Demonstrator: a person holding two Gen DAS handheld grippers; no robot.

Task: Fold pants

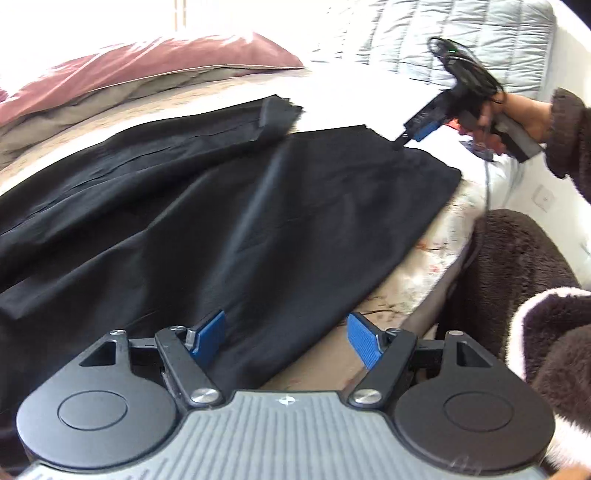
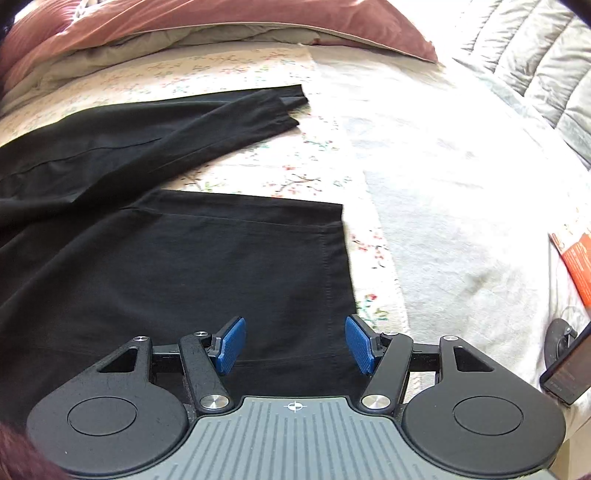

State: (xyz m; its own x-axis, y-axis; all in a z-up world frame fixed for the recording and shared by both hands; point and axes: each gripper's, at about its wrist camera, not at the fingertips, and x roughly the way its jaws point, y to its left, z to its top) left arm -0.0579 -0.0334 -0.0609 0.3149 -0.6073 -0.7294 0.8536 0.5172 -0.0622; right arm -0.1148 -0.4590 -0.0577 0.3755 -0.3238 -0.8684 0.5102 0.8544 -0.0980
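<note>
Left gripper point(image 1: 286, 341) and right gripper point(image 2: 294, 345) both hang wide apart, holding nothing, just above the near leg of the black pants point(image 2: 184, 266). The pants lie flat on the floral bed sheet point(image 2: 295, 177), 2 legs spread apart, with a maroon pillow point(image 2: 229, 18) at the far side.

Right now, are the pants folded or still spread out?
Spread out: the black pants lie flat on the bed, both legs apart, sheet showing between them.

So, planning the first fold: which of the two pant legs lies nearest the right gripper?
The wide leg right under the open right gripper; the other leg lies farther off toward the pillow.
</note>
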